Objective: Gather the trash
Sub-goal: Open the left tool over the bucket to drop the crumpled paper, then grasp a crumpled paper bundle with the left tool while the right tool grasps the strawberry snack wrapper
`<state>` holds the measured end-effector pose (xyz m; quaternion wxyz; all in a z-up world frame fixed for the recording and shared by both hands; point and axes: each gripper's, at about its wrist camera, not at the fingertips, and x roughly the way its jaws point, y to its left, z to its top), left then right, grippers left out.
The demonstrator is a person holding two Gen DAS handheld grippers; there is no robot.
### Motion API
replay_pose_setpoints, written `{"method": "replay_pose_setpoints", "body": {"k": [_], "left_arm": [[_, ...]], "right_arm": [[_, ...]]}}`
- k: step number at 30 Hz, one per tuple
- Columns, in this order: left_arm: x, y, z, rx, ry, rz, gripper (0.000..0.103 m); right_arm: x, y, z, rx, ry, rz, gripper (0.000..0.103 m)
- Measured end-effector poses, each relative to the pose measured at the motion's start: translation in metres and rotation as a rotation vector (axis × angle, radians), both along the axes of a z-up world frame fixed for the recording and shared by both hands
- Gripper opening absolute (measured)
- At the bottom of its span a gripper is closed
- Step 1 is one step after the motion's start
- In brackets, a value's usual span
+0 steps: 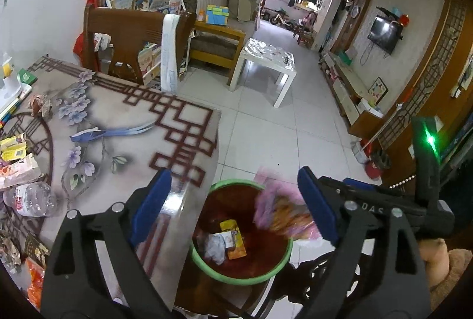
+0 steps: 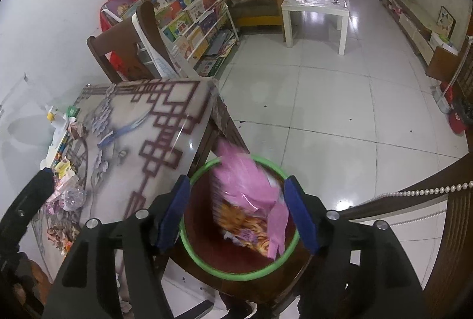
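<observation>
Left wrist view, left gripper (image 1: pixel 236 209): jaws spread wide, nothing between the pads; it hangs over the bin (image 1: pixel 241 233), likely so trash drops straight in.
Left wrist view, bin: green rim, sits on a dark chair beside the table (image 1: pixel 124 117); a yellow packet (image 1: pixel 233 234) and white scraps lie inside.
Left wrist view, table: a crushed bottle (image 1: pixel 31 199) and wrappers wait at its left side.
Right wrist view, right gripper (image 2: pixel 238 212): jaws parted, pads clear of the pink snack bag (image 2: pixel 251 200).
Right wrist view, bag: blurred, over the bin's mouth, apparently falling in.
</observation>
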<state>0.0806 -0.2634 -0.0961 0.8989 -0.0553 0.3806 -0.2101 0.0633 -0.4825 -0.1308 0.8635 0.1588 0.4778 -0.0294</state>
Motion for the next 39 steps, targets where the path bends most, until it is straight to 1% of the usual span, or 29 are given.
{"method": "replay_pose_setpoints", "body": {"k": [4,9,12,17,22,26,31,37,39], "left_arm": [[-0.001,0.016,0.005,-0.018,-0.002,0.022,0.086],[-0.004,0.044,0.017,-0.031,-0.013,0.061,0.086],[-0.008,0.062,0.026,-0.045,-0.025,0.084,0.086],[-0.014,0.094,0.04,-0.028,-0.071,0.115,0.086],[-0.019,0.129,0.043,-0.029,-0.087,0.141,0.087],[-0.024,0.165,0.036,-0.007,-0.089,0.183,0.088],[-0.027,0.218,0.018,0.005,-0.046,0.267,0.088],[-0.034,0.288,-0.011,0.035,0.019,0.415,0.088],[-0.04,0.312,-0.023,0.058,0.046,0.48,0.088]], "right_arm": [[0.001,0.001,0.001,-0.009,0.006,-0.008,0.067],[0.002,0.018,0.009,-0.022,0.004,0.013,0.067],[0.005,0.039,0.015,-0.038,-0.004,0.05,0.067],[0.01,0.073,0.026,-0.044,-0.025,0.102,0.067],[0.015,0.117,0.034,-0.033,-0.054,0.135,0.067],[0.018,0.155,0.029,-0.018,-0.05,0.163,0.068],[0.021,0.2,0.016,-0.023,-0.015,0.217,0.068],[0.028,0.243,0.003,-0.021,0.013,0.282,0.068],[0.032,0.254,0.001,-0.026,0.018,0.31,0.068]]}}
